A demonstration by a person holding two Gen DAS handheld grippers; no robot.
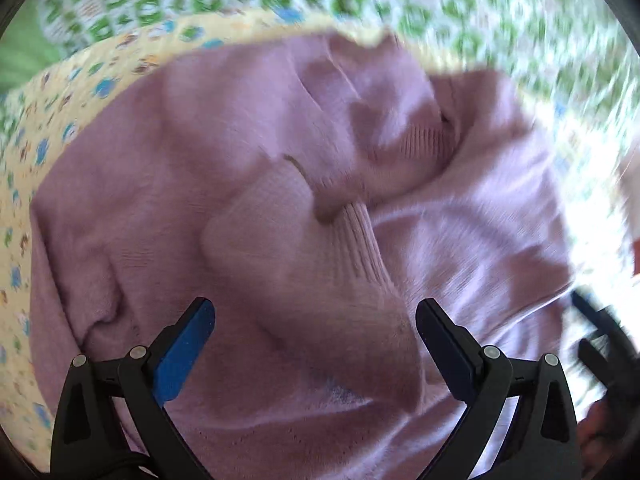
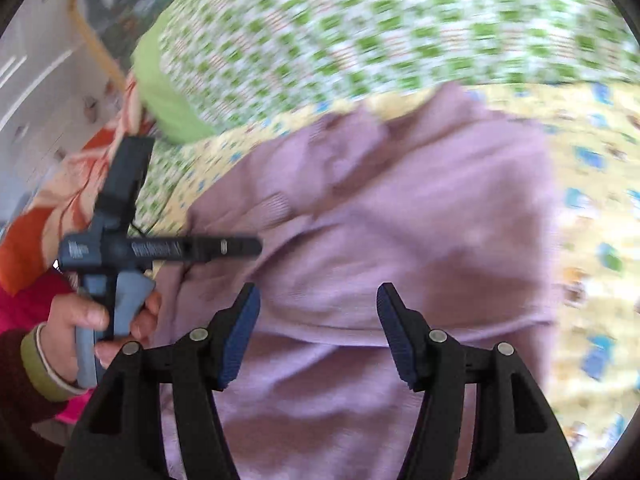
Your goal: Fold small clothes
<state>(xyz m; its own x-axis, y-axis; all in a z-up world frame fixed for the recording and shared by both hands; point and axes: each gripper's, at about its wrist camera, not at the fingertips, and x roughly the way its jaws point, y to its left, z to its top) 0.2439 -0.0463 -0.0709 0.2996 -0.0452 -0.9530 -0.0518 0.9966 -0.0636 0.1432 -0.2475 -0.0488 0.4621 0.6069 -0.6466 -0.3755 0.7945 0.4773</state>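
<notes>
My black fingers [image 2: 240, 332] carry blue pads and silver screws; the hand [image 2: 92, 320] wears a maroon sleeve [image 2: 16, 376], green cuff.

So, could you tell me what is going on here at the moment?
A person holding a gripper in each hand is folding a lilac knitted sweater that lies rumpled on a yellow patterned sheet. Both the left gripper and the right gripper hover over it with jaws open, gripping nothing. The person's left hand shows at the edge of the right wrist view.
</notes>
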